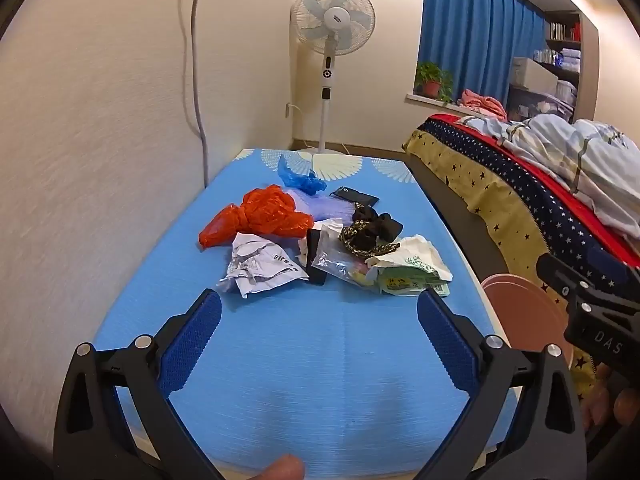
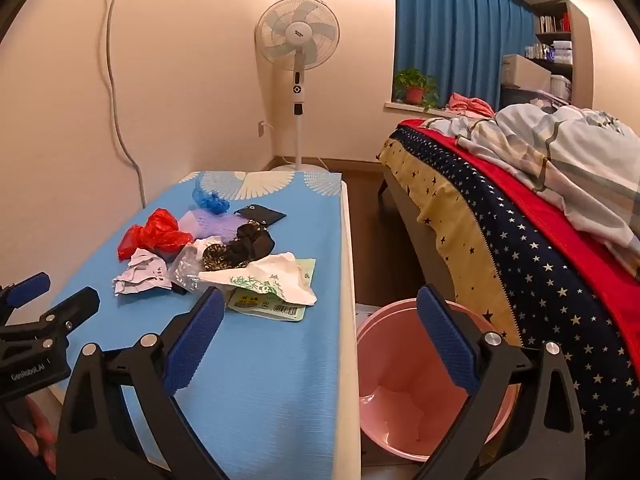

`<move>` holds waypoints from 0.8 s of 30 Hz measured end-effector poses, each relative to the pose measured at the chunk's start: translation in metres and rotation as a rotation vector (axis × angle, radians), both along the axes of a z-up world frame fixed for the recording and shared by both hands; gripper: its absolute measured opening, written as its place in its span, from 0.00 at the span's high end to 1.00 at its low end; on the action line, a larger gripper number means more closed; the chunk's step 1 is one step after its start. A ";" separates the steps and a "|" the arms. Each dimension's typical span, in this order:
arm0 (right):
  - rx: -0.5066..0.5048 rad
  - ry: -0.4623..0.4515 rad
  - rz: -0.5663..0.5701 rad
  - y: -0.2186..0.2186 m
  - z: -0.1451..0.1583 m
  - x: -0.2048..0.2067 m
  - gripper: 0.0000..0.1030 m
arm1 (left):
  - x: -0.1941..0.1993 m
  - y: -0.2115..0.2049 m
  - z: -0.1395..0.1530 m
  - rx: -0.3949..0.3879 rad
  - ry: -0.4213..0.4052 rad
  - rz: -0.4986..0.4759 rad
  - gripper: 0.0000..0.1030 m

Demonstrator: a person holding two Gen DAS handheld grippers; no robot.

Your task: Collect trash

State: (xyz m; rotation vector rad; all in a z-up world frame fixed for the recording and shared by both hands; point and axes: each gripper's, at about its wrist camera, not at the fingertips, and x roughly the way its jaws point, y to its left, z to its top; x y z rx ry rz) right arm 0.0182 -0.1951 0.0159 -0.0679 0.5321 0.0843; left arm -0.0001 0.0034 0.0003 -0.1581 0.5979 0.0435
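Meanwhile both hand-held grippers, left (image 1: 319,308) and right (image 2: 320,304), gape (holding nothing) near the trash pile (image 1: 320,240).

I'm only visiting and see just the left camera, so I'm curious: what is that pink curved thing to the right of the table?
Observer: It is a pink bin with an open top, standing on the floor between the table and the bed.
Operator: Is the other pair of tongs holding anything?
Observer: No. The right tongs are open and hold nothing. They point over the table's edge and the bin.
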 end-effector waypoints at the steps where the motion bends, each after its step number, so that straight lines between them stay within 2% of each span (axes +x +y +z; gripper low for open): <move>1: 0.022 0.006 -0.007 -0.004 0.001 0.003 0.08 | 0.000 0.003 0.000 -0.006 -0.003 -0.002 0.07; 2: 0.015 -0.013 -0.009 -0.002 0.001 0.001 0.08 | 0.000 0.007 0.001 -0.012 -0.007 -0.004 0.08; 4: 0.025 -0.005 -0.012 -0.004 0.000 0.001 0.08 | -0.002 -0.005 0.003 0.076 -0.039 -0.001 0.08; 10: 0.009 0.019 0.005 -0.001 -0.002 0.001 0.08 | -0.004 0.000 0.007 0.031 -0.035 -0.003 0.07; 24: -0.018 0.039 0.011 0.004 -0.003 0.001 0.08 | -0.001 -0.004 -0.002 0.017 -0.010 0.001 0.07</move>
